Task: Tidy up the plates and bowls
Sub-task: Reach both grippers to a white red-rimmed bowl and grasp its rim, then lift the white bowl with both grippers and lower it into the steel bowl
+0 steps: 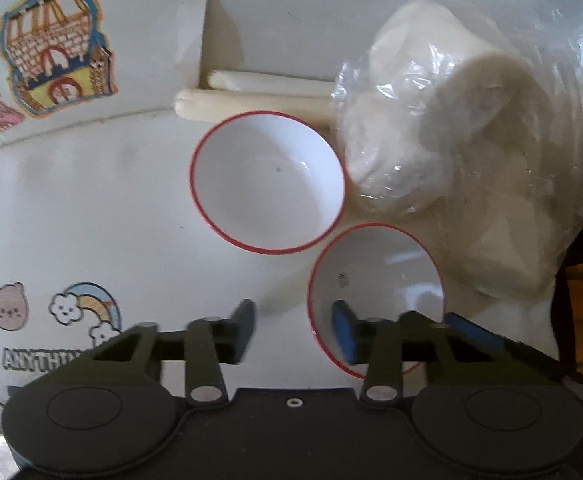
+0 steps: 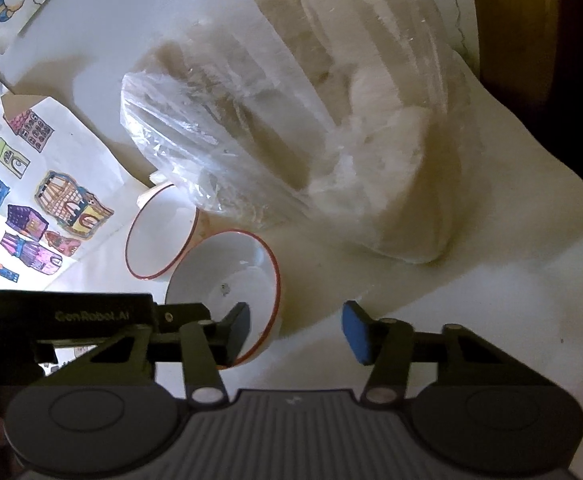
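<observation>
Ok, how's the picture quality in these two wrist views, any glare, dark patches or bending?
Left wrist view: bright, washed-out white table, glare on the plastic bag, fisheye curving the wall edge, slight blur on the left hand-held gripper. Right wrist view: dimmer, dark lower left and right edges, soft focus on the nearer bowl, sheen on the bag.

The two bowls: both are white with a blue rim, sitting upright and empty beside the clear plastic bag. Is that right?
Not quite: the rims are red, not blue. The left wrist view shows the far bowl and the near bowl each edged with a thin red line. The rest holds: both are white, upright and empty, next to the clear plastic bag.
</observation>
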Tool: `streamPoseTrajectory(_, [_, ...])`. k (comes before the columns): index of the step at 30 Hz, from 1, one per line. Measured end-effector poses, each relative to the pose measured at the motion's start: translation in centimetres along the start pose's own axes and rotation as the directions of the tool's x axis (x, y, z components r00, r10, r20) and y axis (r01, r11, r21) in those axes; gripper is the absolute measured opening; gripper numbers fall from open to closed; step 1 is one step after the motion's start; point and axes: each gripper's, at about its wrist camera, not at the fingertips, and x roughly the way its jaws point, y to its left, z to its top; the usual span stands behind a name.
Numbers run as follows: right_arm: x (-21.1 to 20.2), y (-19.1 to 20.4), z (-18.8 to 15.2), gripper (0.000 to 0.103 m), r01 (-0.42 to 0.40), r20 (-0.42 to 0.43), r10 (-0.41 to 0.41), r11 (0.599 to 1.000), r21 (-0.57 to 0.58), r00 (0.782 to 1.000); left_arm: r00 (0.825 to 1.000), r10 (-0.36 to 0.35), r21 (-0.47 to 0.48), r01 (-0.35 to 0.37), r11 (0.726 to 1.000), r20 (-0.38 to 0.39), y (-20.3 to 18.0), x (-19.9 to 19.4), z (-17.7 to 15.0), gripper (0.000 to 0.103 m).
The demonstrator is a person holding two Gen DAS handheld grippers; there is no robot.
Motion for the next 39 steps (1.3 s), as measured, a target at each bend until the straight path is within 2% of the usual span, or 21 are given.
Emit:
streamPoseTrajectory(2, [0.3,0.1,0.1,0.042,-0.007,-0.002,0.007,1.0,0.004,1.0,1.0,-0.017,0.0,0.017,1.0,0.002,-0.2,0.1,-0.1,0.031])
streamPoseTrajectory(5, [0.7,0.1,0.2,0.03,-0.021,-0.012,0.021,1.0,0.012,1.0,0.999,-0.037,0.003,0.037,0.999,0.011,-0.3,0.2,-0.2,0.016])
streamPoseTrajectory(7, [0.9,0.1,0.3,0.025,-0.036,-0.018,0.037,0.999,0.02,0.999,0.999,-0.047,0.003,0.047,0.999,0.012,-0.3,0.3,-0.2,0.01])
streamPoseTrajectory(10, [1.0,0.3,0.3,0.016,-0.05,-0.023,0.05,0.999,0.022,0.998,0.998,-0.061,0.007,0.061,0.998,0.023,-0.4,0.3,-0.5,0.009])
streamPoseTrajectory(18, [-0.7,0.7,-0.5,0.015,-0.045,-0.02,0.045,0.999,0.007,0.999,0.995,-0.093,0.039,0.092,0.995,0.035,-0.1,-0.8,-1.6,0.009])
streamPoseTrajectory(27, [-4.9,2.1,-2.0,0.015,-0.046,0.027,0.046,0.999,-0.017,0.999,0.988,-0.145,0.088,0.139,0.986,0.056,0.0,-4.6,-4.3,0.009])
streamPoseTrajectory(39, [-8.9,4.3,-6.2,0.015,-0.048,0.03,0.049,0.998,-0.027,0.998,0.982,-0.182,0.137,0.174,0.975,0.045,2.7,-8.6,-7.0,0.009])
